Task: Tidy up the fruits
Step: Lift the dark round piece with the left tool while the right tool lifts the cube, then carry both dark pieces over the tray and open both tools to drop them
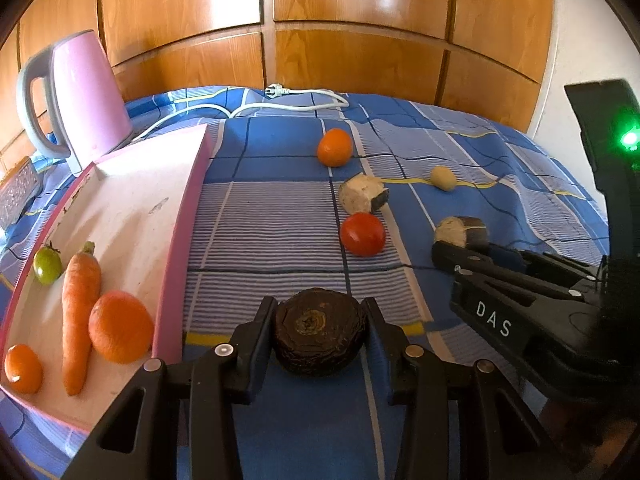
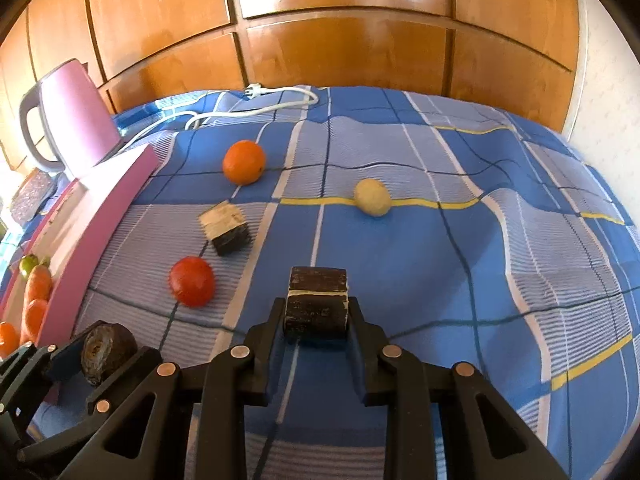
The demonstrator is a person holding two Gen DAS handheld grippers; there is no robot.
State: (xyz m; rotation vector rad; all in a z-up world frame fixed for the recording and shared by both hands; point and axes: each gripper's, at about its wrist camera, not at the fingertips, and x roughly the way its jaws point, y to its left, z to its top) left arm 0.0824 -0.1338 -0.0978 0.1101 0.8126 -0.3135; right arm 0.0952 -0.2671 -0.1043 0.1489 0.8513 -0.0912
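My left gripper (image 1: 320,320) is shut on a dark round beet (image 1: 319,332), just above the blue checked cloth, right of the pink tray (image 1: 182,216). The tray holds a carrot (image 1: 80,316), two oranges (image 1: 120,326) and a green tomato (image 1: 47,266). My right gripper (image 2: 316,316) is shut on a dark cut vegetable chunk (image 2: 316,300). On the cloth lie a red tomato (image 2: 191,287), an orange (image 2: 244,162), another cut chunk (image 2: 226,230) and a pale potato (image 2: 373,197). The left gripper with the beet (image 2: 107,352) shows in the right wrist view.
A pink kettle (image 1: 86,96) stands behind the tray, its white cord and plug (image 1: 280,98) trailing across the far cloth. Wooden cabinet doors (image 1: 352,52) close the back. The right gripper body (image 1: 520,308) sits close to the right of the left one.
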